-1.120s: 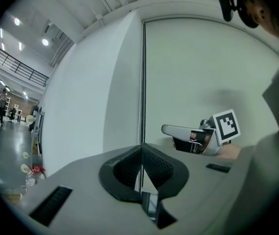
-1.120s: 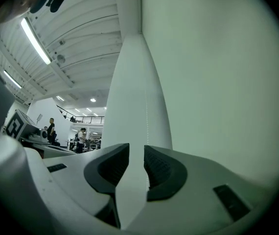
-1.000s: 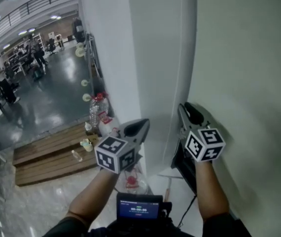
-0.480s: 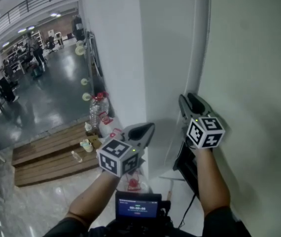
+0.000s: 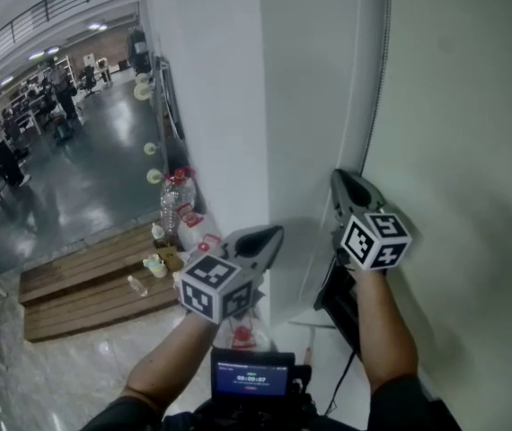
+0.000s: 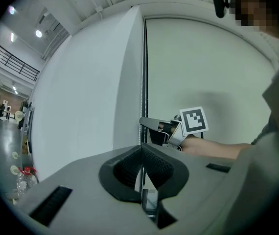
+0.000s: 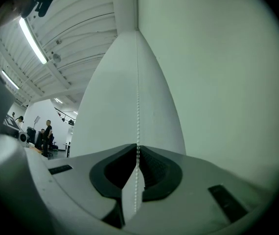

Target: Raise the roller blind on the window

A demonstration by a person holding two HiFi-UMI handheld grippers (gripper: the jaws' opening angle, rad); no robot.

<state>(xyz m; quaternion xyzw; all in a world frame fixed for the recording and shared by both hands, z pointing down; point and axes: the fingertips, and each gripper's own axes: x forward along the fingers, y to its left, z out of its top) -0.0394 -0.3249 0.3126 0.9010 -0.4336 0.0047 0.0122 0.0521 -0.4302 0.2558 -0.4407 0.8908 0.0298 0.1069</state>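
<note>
While the open hall lay far off on the left, the white pillar (image 5: 207, 106) rose close beside the work. The left hand-held gripper (image 5: 269, 234) pointed about level. Its jaws were pressed together on the bead chain (image 6: 144, 82), which ran straight up from between the pads along the pillar's edge. Further right and a little higher, the right hand-held gripper (image 5: 342, 180) had just been closing. Its own view showed the jaws clamped on the chain, with the beads threading up out of the pads. Whether both held the same strand of the loop could not be told. On the far right the roller blind (image 5: 463, 106) hung as a pale sheet reaching below both grippers, so the raising looked barely begun.

The step in hand seemed to be a hand-over-hand pull. It would go best drawn straight down along the chain's own line, since a sideways tug could drag the beads off their wheel above. One clamp should stay on while the other let go to reach higher. If the sheet dropped instead of climbing, the other strand was the one to take.
</note>
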